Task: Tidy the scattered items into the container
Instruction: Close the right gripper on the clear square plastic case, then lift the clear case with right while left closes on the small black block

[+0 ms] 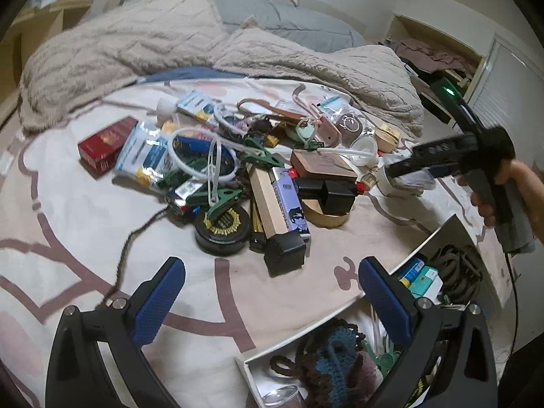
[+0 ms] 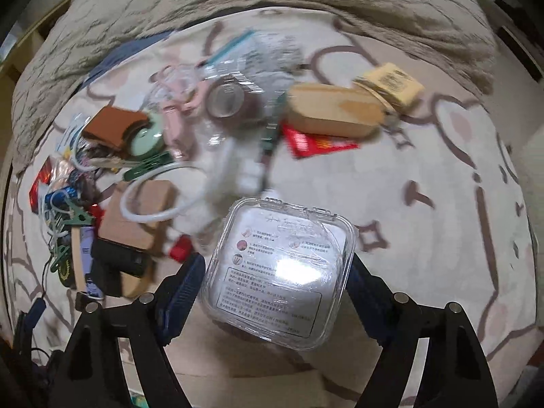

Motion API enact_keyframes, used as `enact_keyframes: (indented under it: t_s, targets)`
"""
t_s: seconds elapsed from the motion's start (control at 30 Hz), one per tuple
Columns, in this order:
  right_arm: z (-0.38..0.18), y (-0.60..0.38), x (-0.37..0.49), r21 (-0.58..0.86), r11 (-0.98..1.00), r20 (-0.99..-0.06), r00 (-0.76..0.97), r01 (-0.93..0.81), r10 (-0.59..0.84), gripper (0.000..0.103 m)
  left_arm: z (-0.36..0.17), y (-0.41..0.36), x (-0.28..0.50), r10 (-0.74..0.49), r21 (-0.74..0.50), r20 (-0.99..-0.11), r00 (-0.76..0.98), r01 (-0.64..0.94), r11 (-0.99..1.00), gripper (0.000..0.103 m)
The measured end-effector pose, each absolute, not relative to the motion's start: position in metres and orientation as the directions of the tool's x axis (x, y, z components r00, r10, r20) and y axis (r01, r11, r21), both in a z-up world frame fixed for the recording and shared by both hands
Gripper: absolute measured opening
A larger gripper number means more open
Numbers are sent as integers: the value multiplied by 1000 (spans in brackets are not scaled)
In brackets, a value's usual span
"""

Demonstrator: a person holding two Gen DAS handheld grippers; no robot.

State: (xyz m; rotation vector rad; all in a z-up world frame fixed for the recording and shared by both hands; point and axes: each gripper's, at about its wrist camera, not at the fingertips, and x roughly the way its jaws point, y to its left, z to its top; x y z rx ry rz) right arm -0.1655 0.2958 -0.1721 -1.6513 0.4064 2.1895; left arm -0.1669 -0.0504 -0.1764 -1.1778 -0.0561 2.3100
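Right tool clamps clear plastic case above bedsheet.

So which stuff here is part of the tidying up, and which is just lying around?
Part of the job:
- clear plastic case, gripped in the right hand-held gripper
- container, already partly filled
- scattered pile: red box, black round tin, green clips
- left hand-held gripper, open and empty

Just lying about:
- fluffy beige blanket
- grey pillow
- patterned bedsheet
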Motion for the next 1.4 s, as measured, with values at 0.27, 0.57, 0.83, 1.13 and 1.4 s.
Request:
enact_keyframes:
  t_s: [0.27, 0.57, 0.83, 1.13, 1.4]
  targets:
    - [-166, 327, -136, 7, -871, -950, -276, -492, 148, 75, -182, -55, -170, 451, -286, -765, -459, -385, -877, 103]
    - [-176, 360, -113, 69, -841, -953, -284, -537, 103, 75, -171, -38, -162, 427, -207, -764, -484, -443, -872, 97]
    - [-178, 369, -106, 258, -787, -934, -353, -560, -55, 95, -169, -23, -167, 406, -179, -798, -446, -469, -865, 96]
    - [-198, 342, -122, 209, -826, -959, -274, -523, -69, 95, -174, -7, -175, 360, -129, -848, -390, -506, -853, 84]
    - [-205, 332, -127, 154, -850, -968, -248, -504, -28, 95, -183, 10, -188, 346, -147, -886, -309, -521, -841, 67]
